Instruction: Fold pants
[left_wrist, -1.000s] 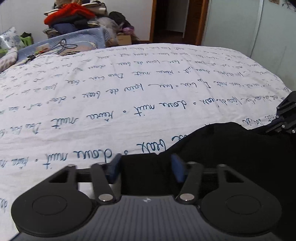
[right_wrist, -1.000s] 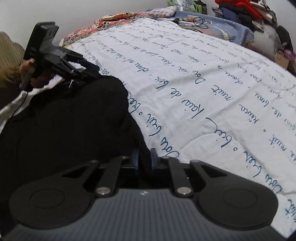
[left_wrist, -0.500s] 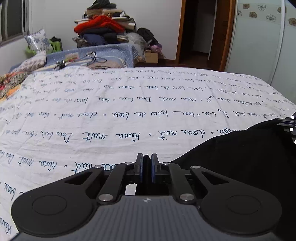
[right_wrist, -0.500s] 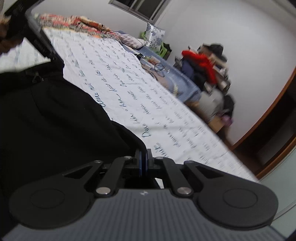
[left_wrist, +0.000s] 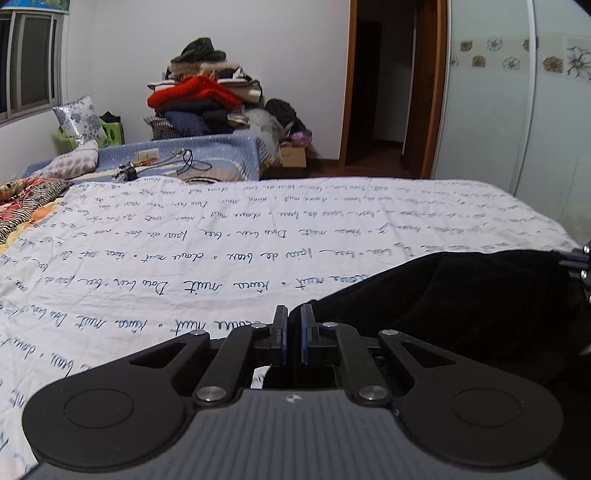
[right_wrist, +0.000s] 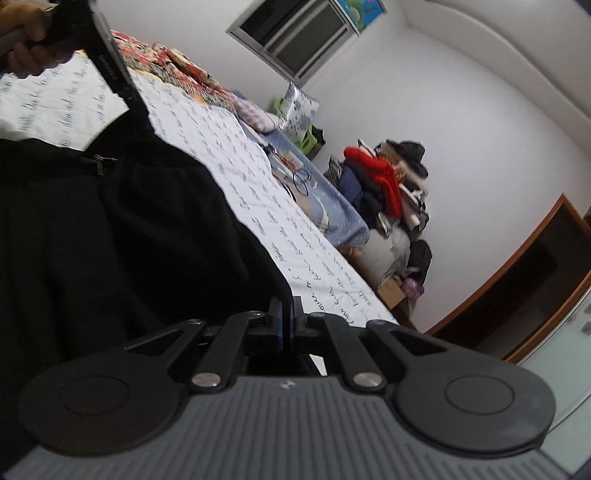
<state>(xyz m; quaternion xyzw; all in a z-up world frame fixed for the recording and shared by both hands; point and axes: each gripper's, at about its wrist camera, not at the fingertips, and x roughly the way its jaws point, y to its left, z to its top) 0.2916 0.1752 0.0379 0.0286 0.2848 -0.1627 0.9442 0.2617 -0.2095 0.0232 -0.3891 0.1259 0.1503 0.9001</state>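
Both claws clamp the black pants (left_wrist: 480, 306): left claw (left_wrist: 294, 332) and right claw (right_wrist: 287, 321) each pinching an edge above the bed (left_wrist: 221, 236)

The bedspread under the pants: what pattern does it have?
The bedspread is white with rows of dark blue handwritten script. The left wrist view shows it best.

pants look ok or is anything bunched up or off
The black pants hang bunched and uneven between the left gripper and right gripper, both clamped on an edge. The fabric sags in loose folds over the bedspread, not yet flat.
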